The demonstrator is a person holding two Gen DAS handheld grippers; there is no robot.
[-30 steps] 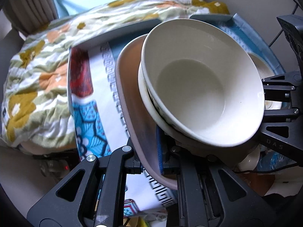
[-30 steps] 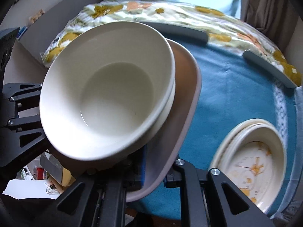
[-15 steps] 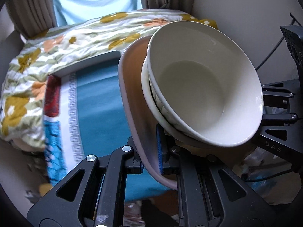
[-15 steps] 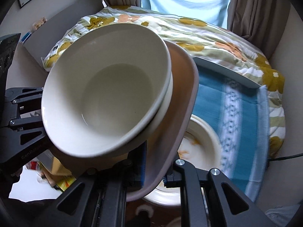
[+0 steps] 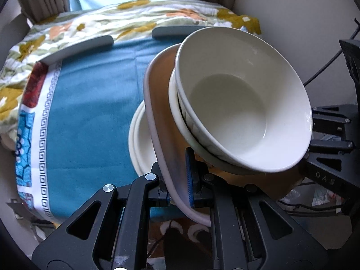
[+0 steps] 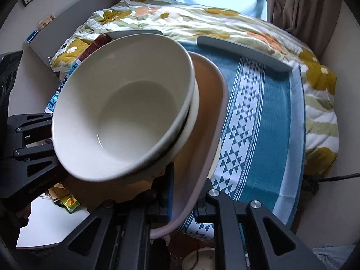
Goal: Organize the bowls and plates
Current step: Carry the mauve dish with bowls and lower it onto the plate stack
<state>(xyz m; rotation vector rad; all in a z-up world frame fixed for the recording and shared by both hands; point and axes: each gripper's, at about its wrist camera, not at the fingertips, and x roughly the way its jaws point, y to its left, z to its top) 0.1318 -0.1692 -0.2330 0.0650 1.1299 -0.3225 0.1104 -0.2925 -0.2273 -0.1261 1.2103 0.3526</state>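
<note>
a blue patterned cloth covered the worktop beside a floral quilt. a tilted pinkish tray carrying stacked white bowls was clamped by the left gripper and right gripper fingers.

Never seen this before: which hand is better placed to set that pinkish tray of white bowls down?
Probably left, though both grip it: the left hand-held gripper clamps the pinkish-brown oval tray rim directly above the stacked cream plates.

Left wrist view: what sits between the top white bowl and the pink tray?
A second white bowl, nested under the top white bowl, rests on the pink tray; the left wrist view shows it.
</note>
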